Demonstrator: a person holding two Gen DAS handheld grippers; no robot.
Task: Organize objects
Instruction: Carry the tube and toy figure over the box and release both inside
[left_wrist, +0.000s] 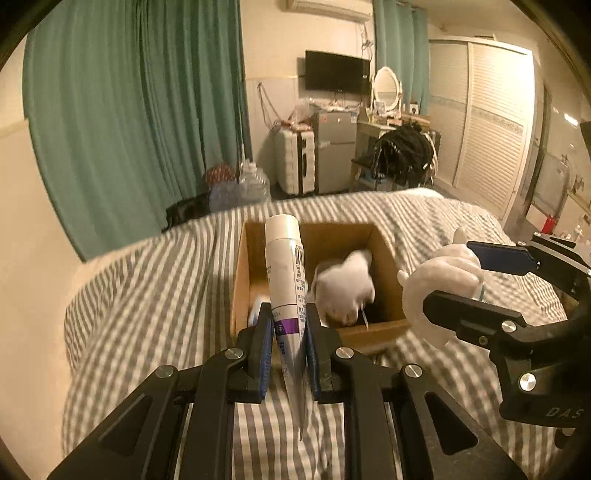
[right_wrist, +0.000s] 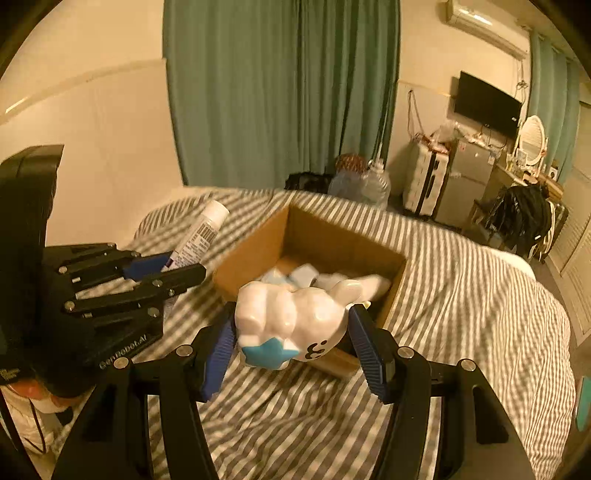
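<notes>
While both my hands are loaded, the cardboard box (left_wrist: 384, 325) sits on the striped bed cover (left_wrist: 155, 288) directly ahead of them, open at the top. My left gripper (left_wrist: 288, 332) is clamped on a white tube (left_wrist: 284, 266) with a purple band; its pads pinch the tube low down, near the flat crimped end, so the long axis runs up and away from me, cap end farthest and leaning over the near-left corner of the box. My right gripper (right_wrist: 291, 332) is closed around a glossy white figurine (right_wrist: 291, 317) with a blue star and a small printed face; it lies crosswise between the pads, its ears pointing forward over the near rim of the box (right_wrist: 391, 295). In the left wrist view the figurine (left_wrist: 443, 277) hangs just beside the box's right wall, outside it. Inside the box I can make out another pale toy (left_wrist: 343, 288) and some light blue and white items, too blurred to name. Judging from this, both loads are near the opening; the tube looks slightly closer to being over it, while the figurine needs to travel left and forward to clear the rim. I would tip the tube flat before letting go, since it stands taller than the box walls.
</notes>
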